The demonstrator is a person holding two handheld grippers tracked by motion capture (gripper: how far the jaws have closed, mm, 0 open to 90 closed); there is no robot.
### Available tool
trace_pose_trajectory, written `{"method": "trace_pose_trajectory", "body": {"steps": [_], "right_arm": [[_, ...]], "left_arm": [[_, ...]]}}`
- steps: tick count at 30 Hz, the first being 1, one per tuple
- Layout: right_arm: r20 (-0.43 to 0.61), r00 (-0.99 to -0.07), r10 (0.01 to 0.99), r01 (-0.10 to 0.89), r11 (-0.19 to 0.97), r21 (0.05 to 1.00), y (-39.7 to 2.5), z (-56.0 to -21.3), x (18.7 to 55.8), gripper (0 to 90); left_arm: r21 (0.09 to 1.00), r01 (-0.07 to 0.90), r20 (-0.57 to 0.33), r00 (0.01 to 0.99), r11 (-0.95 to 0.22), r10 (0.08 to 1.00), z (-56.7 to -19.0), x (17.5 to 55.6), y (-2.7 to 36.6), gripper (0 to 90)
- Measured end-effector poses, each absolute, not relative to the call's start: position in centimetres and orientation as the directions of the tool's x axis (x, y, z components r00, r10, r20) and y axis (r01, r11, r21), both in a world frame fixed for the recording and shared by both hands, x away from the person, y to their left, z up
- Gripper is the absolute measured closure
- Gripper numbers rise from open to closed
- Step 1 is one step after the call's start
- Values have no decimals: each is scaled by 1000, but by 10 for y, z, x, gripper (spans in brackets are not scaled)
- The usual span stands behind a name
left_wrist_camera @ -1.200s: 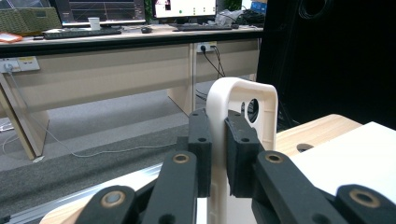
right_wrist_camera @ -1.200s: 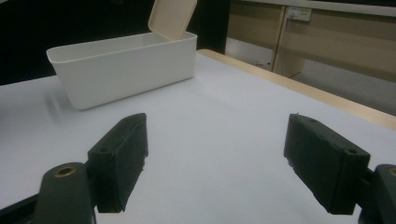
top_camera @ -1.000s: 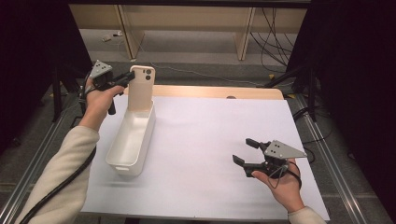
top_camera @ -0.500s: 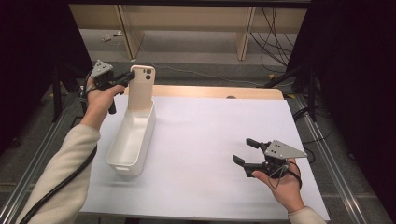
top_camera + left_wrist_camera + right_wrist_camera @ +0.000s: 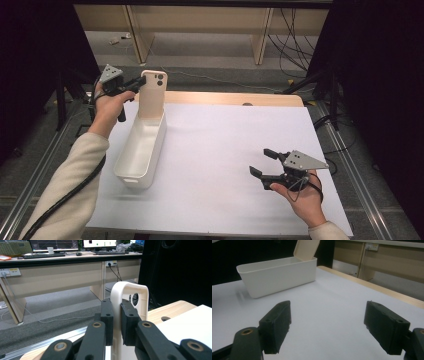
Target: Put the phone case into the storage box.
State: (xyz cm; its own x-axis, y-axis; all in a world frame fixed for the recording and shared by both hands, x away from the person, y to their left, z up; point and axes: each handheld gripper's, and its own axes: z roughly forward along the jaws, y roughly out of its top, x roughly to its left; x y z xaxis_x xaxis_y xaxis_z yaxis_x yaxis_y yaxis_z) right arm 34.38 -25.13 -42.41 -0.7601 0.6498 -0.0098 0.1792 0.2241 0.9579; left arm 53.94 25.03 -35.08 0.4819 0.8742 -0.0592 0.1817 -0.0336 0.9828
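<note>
Lowering the cream plastic phone case into the long white plastic bin looks like the step in hand. From the high view, the left tongs pinch the case near its upper edge, camera cut-out uppermost, and hold it upright over the far end of the bin, with its lower end inside or against the bin's far wall; which of the two I cannot tell. The bin lies lengthwise on the left part of the white bench. The right tongs rest low over the bench near its right front, well apart from the bin, spread wide and holding nothing.

Through the left gripper view, the two black pads are closed on the thin side rail of the phone case, one on each face. That grip is narrow, so the case could pivot; a slow, straight descent with the wrist kept level would suit, letting go only once the lower end sits on the bin's floor.

Through the right gripper view, the white bin stands across the bench with the case leaning up from its far end. The jaws stand wide apart and empty. They could steady the bin's near wall if it slides.
</note>
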Motion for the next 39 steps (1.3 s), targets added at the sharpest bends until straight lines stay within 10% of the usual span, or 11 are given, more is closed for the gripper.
{"method": "trace_pose_trajectory", "body": {"steps": [33,34,35,36,39], "right_arm": [[-7,-764,646,183,226,957,-251,-425,345,229],[-8,-763,646,182,227,957,-251,-425,345,229],[-6,-759,651,182,222,958,-251,-425,344,230],[-7,-758,652,181,221,958,-250,-426,344,230],[-7,-762,647,184,227,956,-251,-426,345,229]], "left_arm": [[975,221,-76,452,-29,889,-361,546,255,818],[938,36,275,526,-344,805,-352,562,275,818],[910,-3,359,503,-414,786,-349,564,280,818],[977,211,-73,451,-27,889,-363,548,256,818],[977,213,-68,451,-33,890,-364,549,257,818]]}}
